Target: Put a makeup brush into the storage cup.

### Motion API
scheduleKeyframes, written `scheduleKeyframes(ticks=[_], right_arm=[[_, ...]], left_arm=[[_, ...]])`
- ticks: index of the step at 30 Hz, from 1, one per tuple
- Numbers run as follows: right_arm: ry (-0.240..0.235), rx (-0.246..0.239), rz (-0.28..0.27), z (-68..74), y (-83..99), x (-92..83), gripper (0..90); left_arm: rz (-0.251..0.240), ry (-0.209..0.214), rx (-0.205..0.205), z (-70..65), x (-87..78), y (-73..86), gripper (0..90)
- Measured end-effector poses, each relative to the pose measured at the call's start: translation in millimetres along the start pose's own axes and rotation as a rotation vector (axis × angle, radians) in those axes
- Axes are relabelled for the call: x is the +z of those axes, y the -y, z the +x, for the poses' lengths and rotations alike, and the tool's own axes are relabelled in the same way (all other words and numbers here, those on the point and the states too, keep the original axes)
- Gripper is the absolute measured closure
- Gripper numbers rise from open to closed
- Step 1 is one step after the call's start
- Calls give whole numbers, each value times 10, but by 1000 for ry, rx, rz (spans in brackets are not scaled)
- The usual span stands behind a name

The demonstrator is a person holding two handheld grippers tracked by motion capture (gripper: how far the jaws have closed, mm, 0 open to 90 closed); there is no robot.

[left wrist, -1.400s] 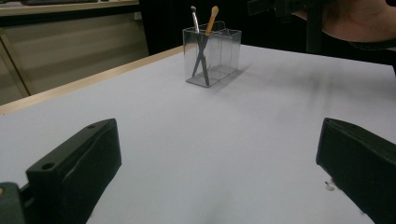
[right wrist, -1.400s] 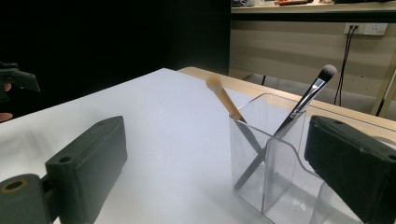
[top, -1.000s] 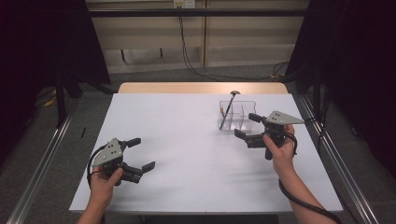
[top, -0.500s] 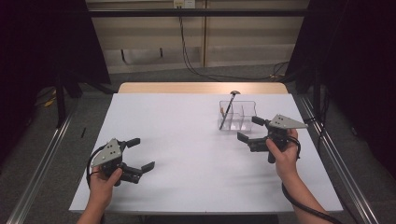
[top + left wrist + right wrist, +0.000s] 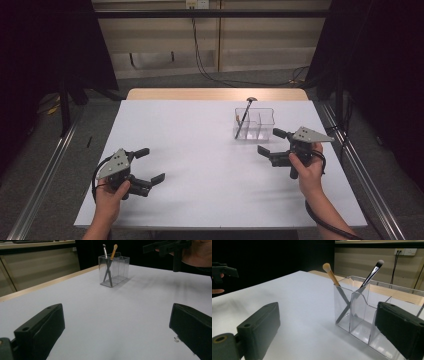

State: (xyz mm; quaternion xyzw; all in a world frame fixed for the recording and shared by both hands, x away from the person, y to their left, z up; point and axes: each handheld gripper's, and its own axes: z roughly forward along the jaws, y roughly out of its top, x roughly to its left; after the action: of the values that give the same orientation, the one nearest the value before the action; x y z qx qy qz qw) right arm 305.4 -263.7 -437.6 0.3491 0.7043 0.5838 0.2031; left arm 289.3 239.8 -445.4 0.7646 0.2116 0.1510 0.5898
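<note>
left gripper [image 5: 150, 165]: nearest, at the near left of the worktop [image 5: 200, 150], held in the person's left hand [image 5: 112, 192]; jaws spread wide with nothing between them; a black cable loops from its back end.
left gripper's own view: the two black jaws stand far apart at the bottom corners, bare white surface between them, and the clear organiser [image 5: 114, 270] well beyond them.
right gripper [image 5: 270, 141]: at the right side of the worktop, a little farther in, held in the person's right hand [image 5: 304, 167]; jaws spread open and empty, pointing left, with the grey three-cornered plate on top.
right gripper's own view: the clear organiser [image 5: 372, 312] sits just ahead of the jaws, toward the right jaw, which hides its right end; no touch can be made out.
clear organiser [image 5: 254, 124]: stands upright on the worktop, right of centre and toward the far edge, just beyond the right gripper; a see-through box split into compartments.
tan-tipped brush [image 5: 333, 277]: leans in the organiser's end compartment, head up and tilted left in the right gripper view.
dark-tipped brush [image 5: 372, 271]: leans the other way in that same end, crossing the first low in the box.
far edge: a strip of bare wood [image 5: 215, 94] shows past the white cover.
</note>
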Motion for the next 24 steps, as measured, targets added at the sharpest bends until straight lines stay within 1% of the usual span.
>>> scheduleKeyframes(ticks=[6, 11, 14, 24], right_arm=[[0, -5, -1, 2, 8, -52, 59], [-6, -7, 4, 12, 32, -76, 59], [-8, -6, 0, 16, 46, -89, 59], [-3, -5, 8, 16, 88, -153, 59]], left_arm=[[3, 0, 3, 4, -2, 1, 0], [-5, -2, 2, -2, -4, 0, 0], [4, -3, 5, -1, -12, 1, 0], [0, -6, 2, -1, -22, 3, 0]])
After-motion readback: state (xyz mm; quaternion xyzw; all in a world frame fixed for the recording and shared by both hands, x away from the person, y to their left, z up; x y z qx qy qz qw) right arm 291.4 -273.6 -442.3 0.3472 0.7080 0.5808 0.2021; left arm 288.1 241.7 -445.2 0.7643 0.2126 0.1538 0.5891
